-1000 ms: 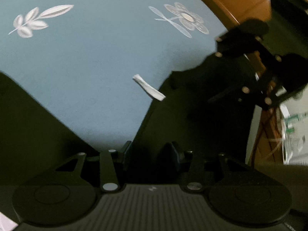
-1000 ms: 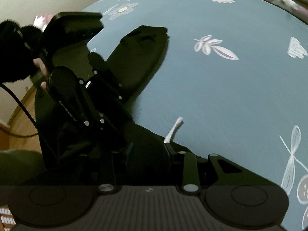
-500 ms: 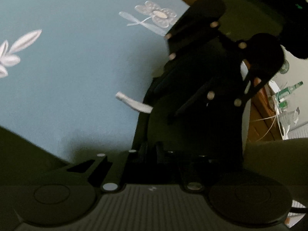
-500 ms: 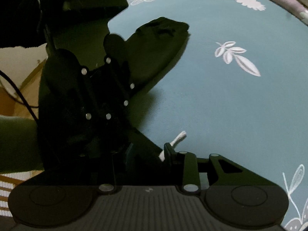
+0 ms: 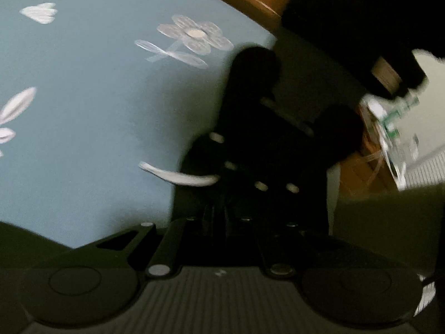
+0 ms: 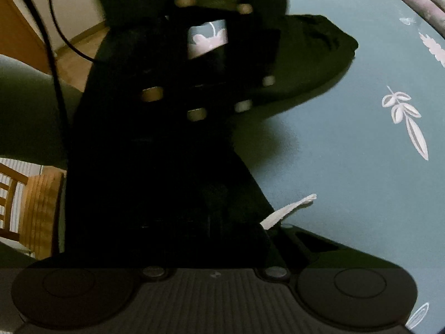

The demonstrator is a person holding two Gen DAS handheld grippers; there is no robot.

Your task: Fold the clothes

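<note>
While both grippers crowd the same near edge of the dark garment (image 6: 300,64), the step in hand looks like taking hold of that edge to start a fold. On the left, the left gripper (image 5: 219,217) has its fingers drawn together low in its own view, seemingly pinched on the black cloth there, though the dark makes the contact hard to confirm. A white drawstring (image 5: 178,176) pokes out of the fabric onto the blue flowered bedspread (image 5: 83,83). Further right in that view stands the right gripper (image 5: 267,139), blurred and black against black; its jaws read as shut, and whether cloth is between them I cannot tell. From the right wrist view the garment lies on the bedspread, one end stretching away toward the far side, the near end under the two tools. The next move, as I judge it, calls for a firm hold with both tools, then raising and carrying the edge across the cloth evenly. The tools stand very near each other and could collide; the loose drawstring could snag. A black cable (image 6: 55,64) hangs at the left, and a wooden chair (image 6: 36,208) stands off the bed.
</note>
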